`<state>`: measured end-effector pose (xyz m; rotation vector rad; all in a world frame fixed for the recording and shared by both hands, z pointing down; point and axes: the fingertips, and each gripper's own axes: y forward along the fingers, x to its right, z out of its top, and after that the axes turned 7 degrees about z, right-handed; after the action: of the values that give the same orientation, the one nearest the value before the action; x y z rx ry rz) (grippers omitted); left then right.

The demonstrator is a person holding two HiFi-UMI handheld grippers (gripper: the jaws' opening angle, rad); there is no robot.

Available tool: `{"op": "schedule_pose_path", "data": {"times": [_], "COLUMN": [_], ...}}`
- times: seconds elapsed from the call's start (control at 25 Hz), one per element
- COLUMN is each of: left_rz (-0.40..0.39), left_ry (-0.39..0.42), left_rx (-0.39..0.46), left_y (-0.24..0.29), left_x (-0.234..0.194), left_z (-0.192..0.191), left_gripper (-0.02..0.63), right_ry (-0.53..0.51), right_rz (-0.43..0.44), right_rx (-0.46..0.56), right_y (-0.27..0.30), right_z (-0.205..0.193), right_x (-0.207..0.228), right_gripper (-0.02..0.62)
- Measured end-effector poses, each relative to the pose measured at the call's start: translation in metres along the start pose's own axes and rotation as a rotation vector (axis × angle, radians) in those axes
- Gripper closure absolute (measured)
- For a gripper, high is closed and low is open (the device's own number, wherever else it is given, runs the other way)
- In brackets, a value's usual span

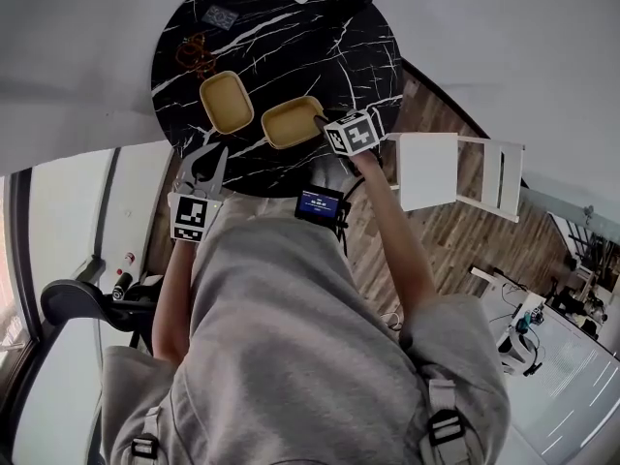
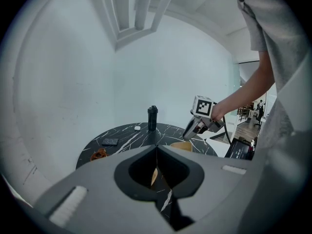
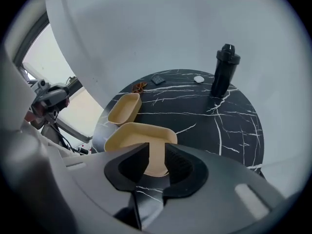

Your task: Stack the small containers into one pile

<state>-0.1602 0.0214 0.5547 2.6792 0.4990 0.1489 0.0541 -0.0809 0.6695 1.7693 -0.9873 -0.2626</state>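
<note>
Where white veins cross the round black tabletop, nothing is stacked yet.
Left claw is pinched closed and empty at the near edge. Left container and right container are smooth, shallow tan rounded rectangles lying apart. Right claw is parted partway at the right one's rim.

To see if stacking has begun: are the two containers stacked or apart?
Apart. The far container and the near container lie side by side on the table, a dark strip between them.

Nearer container near edge hidden behind right gripper body; flat dark item too small to identify.
</note>
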Motion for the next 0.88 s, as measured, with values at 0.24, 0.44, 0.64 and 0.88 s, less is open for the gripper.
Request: {"op": "schedule_pose_path", "data": {"times": [0.24, 0.44, 0.64, 0.88], "left_rz": [-0.022, -0.047, -0.065, -0.070], "left_ry": [0.006, 0.021, 0.031, 0.026], "left_rx": [-0.041, -0.039, -0.020, -0.025], "left_y": [0.012, 0.029, 0.044, 0.050], "left_x": [0.006, 0.015, 0.026, 0.029], "left_z": [-0.004, 0.005, 0.024, 0.027], "left_gripper": [0.604, 0.604, 0.604, 0.604], "right_ry": [-0.228, -0.989, -1.180, -1.210], "right_rz": [0.123, 0.194, 0.128, 0.062], "right_rx": [0.013, -0.189, -0.287, -0.229], "right_y": [-0.002, 0.009, 0.030, 0.026], "right_z": [0.007, -0.032, -0.046, -0.033], "right_x": [-0.040, -0.087, -0.074, -0.074], "right_gripper": [0.498, 0.509, 0.534, 0.563]}}
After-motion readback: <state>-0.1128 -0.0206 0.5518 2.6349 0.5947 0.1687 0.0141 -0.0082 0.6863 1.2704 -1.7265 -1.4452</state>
